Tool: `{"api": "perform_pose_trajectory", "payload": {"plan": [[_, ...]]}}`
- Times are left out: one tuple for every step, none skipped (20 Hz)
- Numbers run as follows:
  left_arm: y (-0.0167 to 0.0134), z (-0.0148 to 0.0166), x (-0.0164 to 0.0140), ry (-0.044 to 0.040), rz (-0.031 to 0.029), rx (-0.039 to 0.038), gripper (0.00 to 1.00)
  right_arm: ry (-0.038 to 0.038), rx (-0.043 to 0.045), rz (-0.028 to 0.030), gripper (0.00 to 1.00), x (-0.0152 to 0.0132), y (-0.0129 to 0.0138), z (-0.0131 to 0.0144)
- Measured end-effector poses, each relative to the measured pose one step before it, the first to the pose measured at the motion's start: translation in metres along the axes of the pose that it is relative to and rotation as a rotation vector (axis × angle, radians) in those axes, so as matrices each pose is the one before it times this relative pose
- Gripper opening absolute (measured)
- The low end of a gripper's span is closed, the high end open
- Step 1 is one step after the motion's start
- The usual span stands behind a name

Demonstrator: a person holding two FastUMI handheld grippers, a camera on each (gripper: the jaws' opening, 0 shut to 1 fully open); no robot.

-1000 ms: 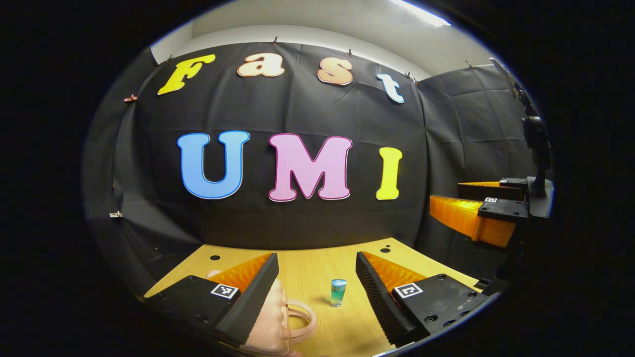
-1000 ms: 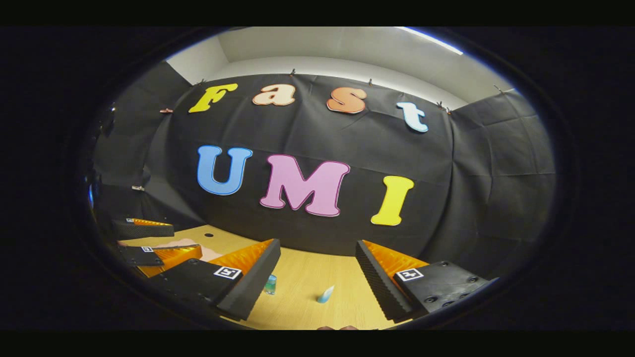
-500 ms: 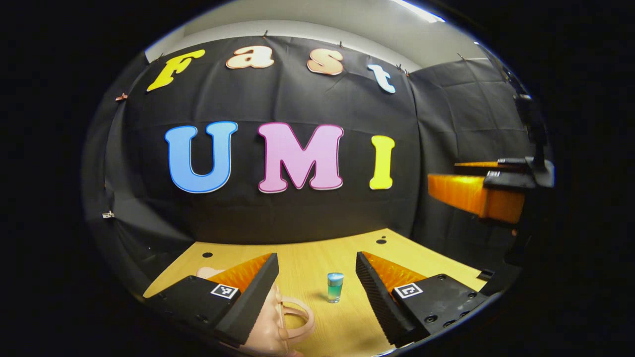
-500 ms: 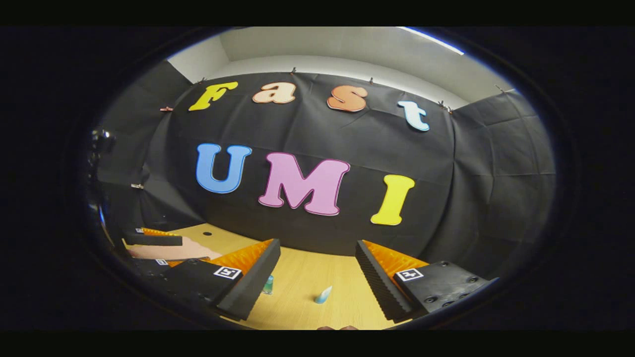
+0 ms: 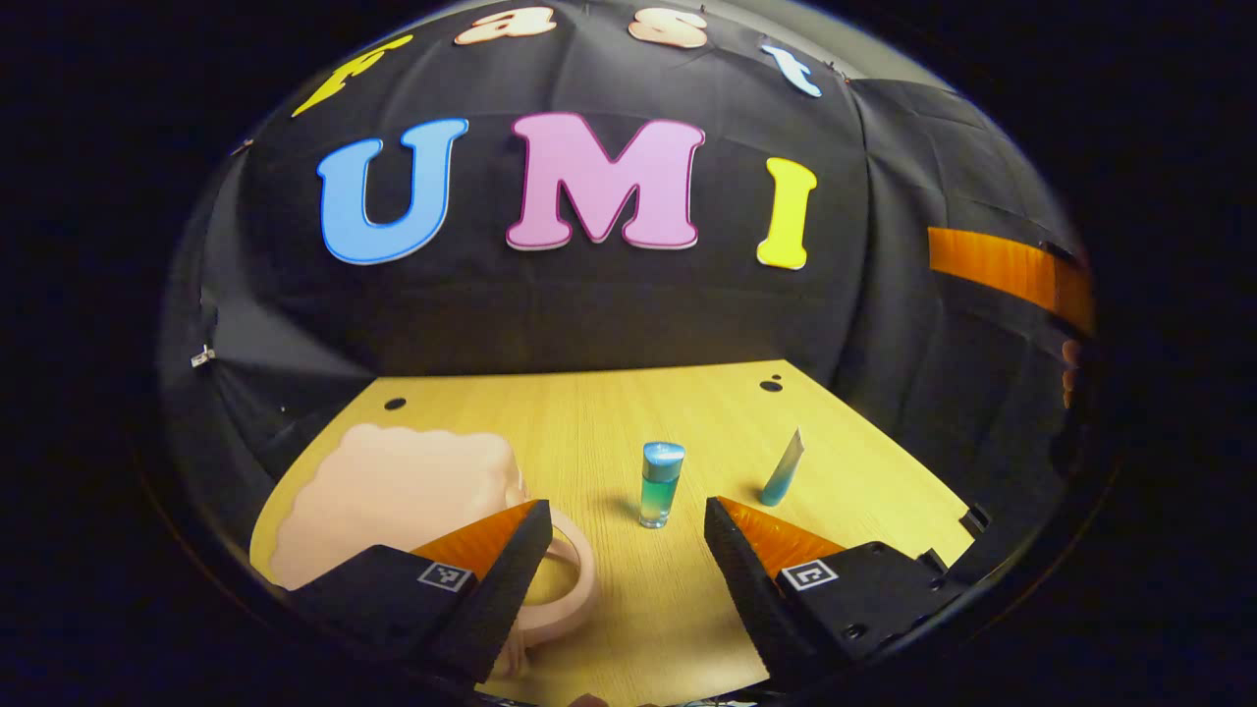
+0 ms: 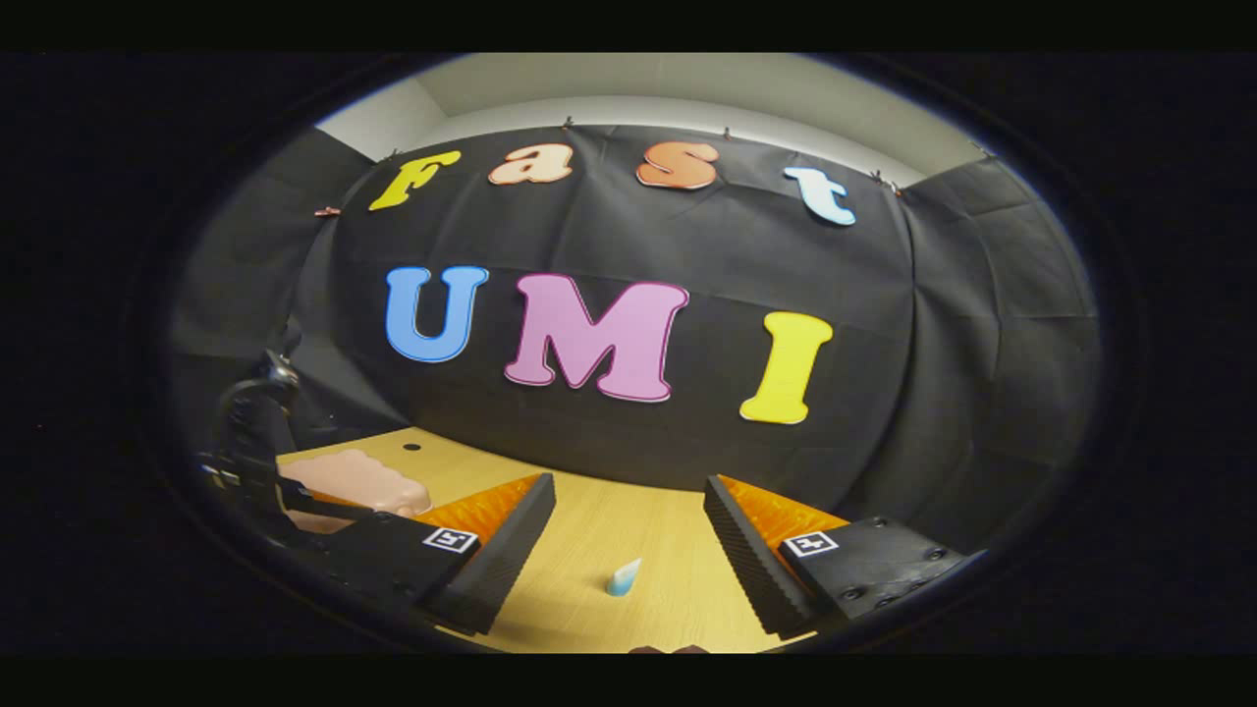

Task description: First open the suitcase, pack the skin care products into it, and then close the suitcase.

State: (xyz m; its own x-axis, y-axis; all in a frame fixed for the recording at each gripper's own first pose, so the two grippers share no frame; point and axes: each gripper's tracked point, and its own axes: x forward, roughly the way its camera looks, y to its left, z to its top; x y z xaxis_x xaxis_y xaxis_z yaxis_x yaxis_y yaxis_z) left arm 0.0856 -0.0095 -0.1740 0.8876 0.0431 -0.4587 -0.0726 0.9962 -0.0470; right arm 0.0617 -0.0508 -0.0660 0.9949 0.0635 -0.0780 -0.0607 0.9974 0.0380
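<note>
A pale pink suitcase (image 5: 393,486) lies shut on the wooden table (image 5: 589,412) at the left, its loop handle (image 5: 579,589) toward me. My left gripper (image 5: 625,506) hovers open just in front of it, with one finger over the handle. A small blue-green bottle (image 5: 660,483) stands upright beyond the gap, and a light blue tube (image 5: 783,469) stands to its right. In the right gripper view, my right gripper (image 6: 627,481) is open above the table with the tube (image 6: 623,577) between its fingers but farther off. The suitcase (image 6: 354,479) lies at the left there.
A finger (image 5: 1002,270) of the right gripper hangs high at the right edge of the left gripper view. The body of the left gripper (image 6: 245,432) shows at the left of the right gripper view. Black cloth walls close the table's far and side edges.
The left gripper has risen and tipped down, so the whole suitcase and the tube now show. The right gripper shifted slightly; the bottle is now behind its left finger.
</note>
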Motion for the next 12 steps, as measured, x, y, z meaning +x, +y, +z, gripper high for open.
{"api": "perform_pose_trajectory", "payload": {"plan": [[0.00385,-0.01018,0.0111,0.04735,0.01864,-0.02112,0.98,0.00299,0.00649,0.01001,0.97,0.00506,-0.00447,-0.00331],[0.00428,-0.00795,0.00961,0.04697,0.02338,-0.02858,0.98,-0.00024,0.0003,0.00676,0.96,0.00436,-0.00518,-0.0034],[0.00591,-0.00738,0.00915,0.04277,0.02444,-0.02575,0.98,0.0049,-0.00455,0.00716,0.96,0.00445,-0.00597,-0.00505],[0.00538,-0.00848,0.0116,0.03757,0.02624,-0.01659,0.98,0.00832,-0.00629,0.0091,0.96,0.00335,-0.00473,-0.00591],[0.00595,-0.00603,0.01025,0.02972,0.02916,-0.00693,0.98,0.01108,-0.00453,0.00911,0.96,0.00256,-0.00503,-0.00597],[0.00403,-0.00435,0.00869,0.02695,0.02556,0.00129,0.99,0.01336,-0.00211,0.00706,0.96,0.00339,-0.00558,-0.00672],[-0.00542,0.00198,0.00591,0.00484,-0.01851,0.01235,0.99,0.01162,-0.00032,0.00179,0.96,0.00256,-0.00554,-0.00557],[-0.00267,-0.00216,0.01292,0.01,0.00112,0.00443,0.94,0.01306,0.00317,0.00232,0.97,0.00288,-0.00531,-0.00514],[-0.00087,-0.00338,0.00864,0.02236,0.00578,-0.00509,0.91,0.01366,0.00488,0.00135,0.96,0.00278,-0.00454,-0.00476],[0.00059,-0.00495,0.00703,0.02779,0.0032,-0.01384,0.94,0.0082,0.00472,0.00003,0.96,0.00321,-0.00405,-0.00207],[-0.00016,-0.00685,0.00611,0.03777,-0.00101,-0.0231,0.96,0.00321,0.00473,-0.00303,0.96,0.00271,-0.00448,-0.00113],[0.00219,-0.00207,0.00611,0.02256,0.00219,-0.00859,0.96,-0.00263,0.00163,-0.00665,0.97,0.00222,-0.00559,0.00099]]}}
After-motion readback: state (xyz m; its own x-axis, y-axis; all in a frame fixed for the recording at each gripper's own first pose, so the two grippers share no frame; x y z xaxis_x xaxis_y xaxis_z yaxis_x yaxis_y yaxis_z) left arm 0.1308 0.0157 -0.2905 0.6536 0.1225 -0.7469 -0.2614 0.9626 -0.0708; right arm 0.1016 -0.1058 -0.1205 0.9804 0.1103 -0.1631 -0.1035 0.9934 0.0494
